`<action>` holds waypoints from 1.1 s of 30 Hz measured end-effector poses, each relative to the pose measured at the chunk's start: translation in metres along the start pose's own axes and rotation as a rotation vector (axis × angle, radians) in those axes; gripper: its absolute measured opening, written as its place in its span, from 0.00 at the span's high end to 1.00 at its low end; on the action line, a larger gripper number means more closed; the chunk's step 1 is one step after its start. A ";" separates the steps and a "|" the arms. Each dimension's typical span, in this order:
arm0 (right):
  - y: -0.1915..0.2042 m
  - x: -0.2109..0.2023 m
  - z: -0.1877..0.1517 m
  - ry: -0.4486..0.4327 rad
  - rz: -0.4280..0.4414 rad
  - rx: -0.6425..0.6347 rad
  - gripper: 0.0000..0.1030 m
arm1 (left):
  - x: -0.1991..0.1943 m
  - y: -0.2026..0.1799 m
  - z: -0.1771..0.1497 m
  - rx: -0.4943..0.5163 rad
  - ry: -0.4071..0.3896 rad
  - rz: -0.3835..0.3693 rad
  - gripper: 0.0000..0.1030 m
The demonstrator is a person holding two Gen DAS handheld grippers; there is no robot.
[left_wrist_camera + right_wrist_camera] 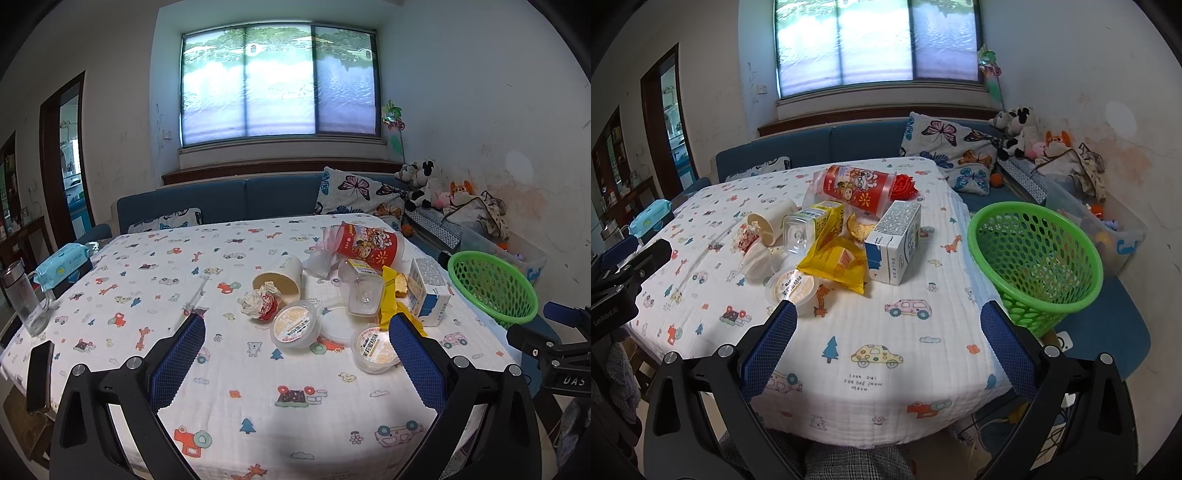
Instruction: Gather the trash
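A pile of trash lies on the patterned tablecloth (236, 387): a red printed cup (369, 242), a tipped paper cup (279, 280), a crumpled wrapper (258, 303), two round tubs (294, 328), a clear bottle (364, 291), a yellow packet (836, 264) and a white and blue carton (895, 245). A green mesh basket (1036, 258) stands off the table's right edge. My left gripper (297, 334) is open above the near table, short of the tubs. My right gripper (888, 325) is open between the pile and the basket.
A glass jar (24, 299), a wipes pack (62, 264) and a phone (38, 374) sit at the table's left edge. A blue sofa (221, 199) with butterfly cushions runs behind. Plush toys (1019, 129) and a clear storage bin (1108, 232) stand at the right wall.
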State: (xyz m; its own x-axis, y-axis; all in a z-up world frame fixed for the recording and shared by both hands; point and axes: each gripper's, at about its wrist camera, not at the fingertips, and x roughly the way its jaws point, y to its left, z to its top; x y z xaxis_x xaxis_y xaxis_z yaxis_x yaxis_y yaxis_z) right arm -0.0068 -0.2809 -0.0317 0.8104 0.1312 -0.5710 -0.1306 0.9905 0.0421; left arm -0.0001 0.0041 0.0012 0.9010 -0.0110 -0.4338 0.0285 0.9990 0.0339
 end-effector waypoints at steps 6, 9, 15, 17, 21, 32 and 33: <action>0.000 0.000 0.000 0.001 0.003 0.000 0.04 | 0.001 0.001 -0.002 -0.004 0.005 -0.002 0.06; 0.001 0.001 -0.001 0.004 0.004 -0.001 0.04 | 0.001 0.001 -0.002 -0.004 0.006 -0.001 0.06; 0.000 0.005 -0.002 0.010 0.006 0.001 0.04 | 0.004 0.001 -0.005 -0.007 0.013 -0.001 0.06; 0.000 0.005 -0.002 0.009 0.005 0.001 0.04 | 0.007 0.001 -0.006 -0.011 0.018 -0.002 0.06; 0.001 0.007 -0.003 0.015 0.005 0.001 0.04 | 0.008 0.001 -0.006 -0.012 0.019 -0.001 0.06; 0.001 0.014 -0.002 0.028 0.008 -0.004 0.04 | 0.010 0.001 -0.008 -0.015 0.022 -0.001 0.06; 0.001 0.013 -0.002 0.027 0.008 -0.003 0.04 | 0.010 0.001 -0.009 -0.015 0.022 -0.001 0.06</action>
State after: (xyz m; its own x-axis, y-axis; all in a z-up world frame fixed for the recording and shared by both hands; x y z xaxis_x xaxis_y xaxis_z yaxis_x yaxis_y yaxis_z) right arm 0.0026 -0.2783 -0.0409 0.7933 0.1380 -0.5930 -0.1387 0.9893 0.0448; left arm 0.0054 0.0052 -0.0114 0.8911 -0.0112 -0.4537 0.0228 0.9995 0.0201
